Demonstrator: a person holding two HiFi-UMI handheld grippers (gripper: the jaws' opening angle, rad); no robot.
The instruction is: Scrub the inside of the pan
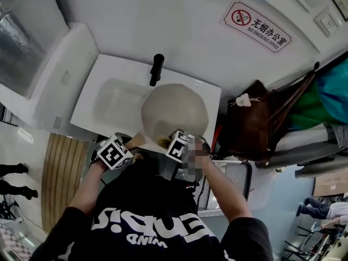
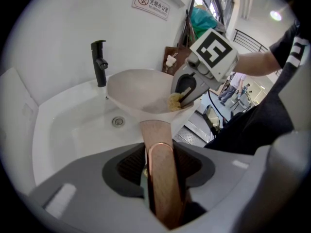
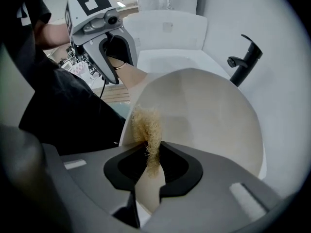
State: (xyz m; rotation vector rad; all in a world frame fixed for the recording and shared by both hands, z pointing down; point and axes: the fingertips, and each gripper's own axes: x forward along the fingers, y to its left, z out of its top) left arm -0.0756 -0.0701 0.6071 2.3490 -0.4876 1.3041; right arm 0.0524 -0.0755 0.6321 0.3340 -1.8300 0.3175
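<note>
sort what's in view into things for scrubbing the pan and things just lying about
In the job:
- pan, held by its wooden handle in the left gripper
- fibre scrubber, held in the right gripper at the pan's rim
- sink below the pan

Just about:
- black tap
- no-smoking sign
- brown bag

head view: steeply down | both gripper views: close, opposed | shared: pan (image 1: 175, 110)

One pan (image 1: 176, 110), one scrubber (image 3: 146, 127), one faucet (image 1: 156, 68), one sink (image 1: 109, 99).
</note>
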